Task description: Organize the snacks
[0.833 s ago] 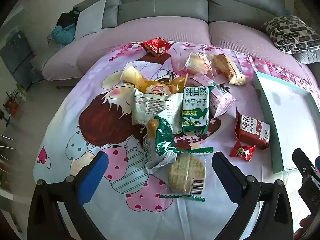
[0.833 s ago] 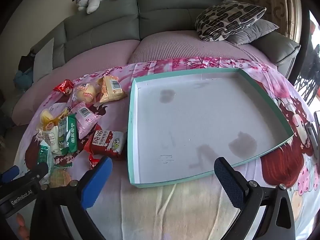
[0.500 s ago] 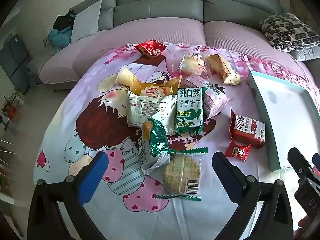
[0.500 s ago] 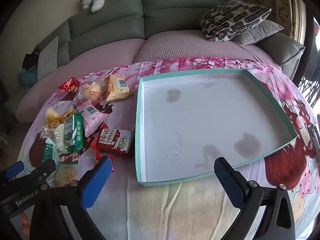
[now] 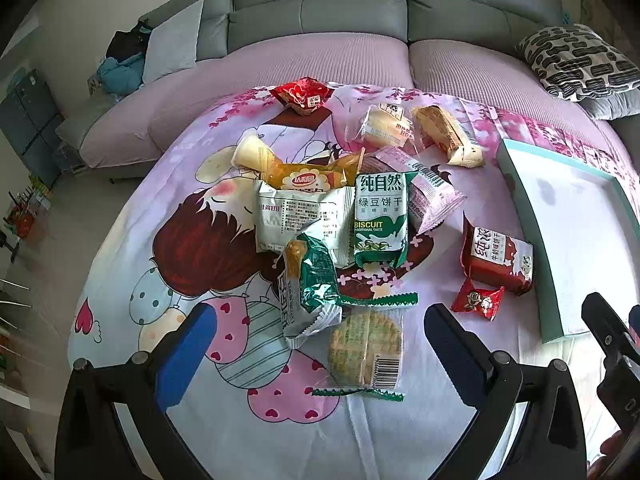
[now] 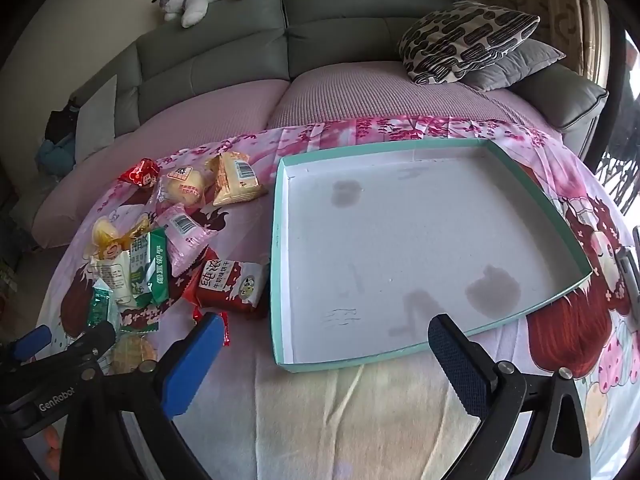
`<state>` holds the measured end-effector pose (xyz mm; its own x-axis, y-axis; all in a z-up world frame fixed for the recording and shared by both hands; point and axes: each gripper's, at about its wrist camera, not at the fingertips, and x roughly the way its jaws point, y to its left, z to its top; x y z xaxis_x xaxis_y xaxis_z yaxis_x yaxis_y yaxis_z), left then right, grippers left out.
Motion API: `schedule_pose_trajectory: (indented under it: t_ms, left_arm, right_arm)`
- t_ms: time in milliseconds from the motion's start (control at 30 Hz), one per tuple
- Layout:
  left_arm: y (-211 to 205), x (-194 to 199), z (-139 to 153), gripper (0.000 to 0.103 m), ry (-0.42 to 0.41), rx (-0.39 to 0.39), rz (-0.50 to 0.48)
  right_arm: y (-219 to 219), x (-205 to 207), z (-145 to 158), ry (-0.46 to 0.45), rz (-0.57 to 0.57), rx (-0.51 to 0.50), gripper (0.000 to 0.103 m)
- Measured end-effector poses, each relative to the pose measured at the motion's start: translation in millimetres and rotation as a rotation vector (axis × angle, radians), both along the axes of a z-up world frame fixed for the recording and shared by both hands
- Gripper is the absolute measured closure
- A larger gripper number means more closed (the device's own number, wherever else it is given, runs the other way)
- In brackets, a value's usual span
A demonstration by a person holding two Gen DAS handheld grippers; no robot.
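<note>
Both the left gripper and right gripper hung spread apart and empty. The snack packets lay heaped on the cartoon sheet, left of the bare teal-rimmed tray. The round cracker pack, lying between the left fingers, looked best pinched across its flat width.

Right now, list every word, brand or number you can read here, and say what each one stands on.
"纯自然 绿豆饼干 BISCUIT TRADITIONAL TASTE": green biscuit pack.
"达利园": yellow wrapper.
"牛奶味饼干", under larger characters I cannot read for certain: red milk-biscuit pack.
"GenRobot": left gripper body, seen by the right wrist camera.
Barcodes, the white pack's back print and the other wrappers: too small or blurred.
</note>
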<state>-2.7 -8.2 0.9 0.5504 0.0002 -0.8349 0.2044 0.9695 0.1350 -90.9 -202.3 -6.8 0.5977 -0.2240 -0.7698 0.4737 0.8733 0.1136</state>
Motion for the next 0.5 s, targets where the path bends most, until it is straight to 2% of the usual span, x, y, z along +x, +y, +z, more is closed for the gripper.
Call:
schedule_pose_trajectory:
  t_ms: [500]
  left_arm:
    - [0.9,2.1,-2.2,0.0,0.011,0.0,0.001]
  right_arm:
    - [1.3,0.4,-0.3,0.005,0.001,-0.003,0.0]
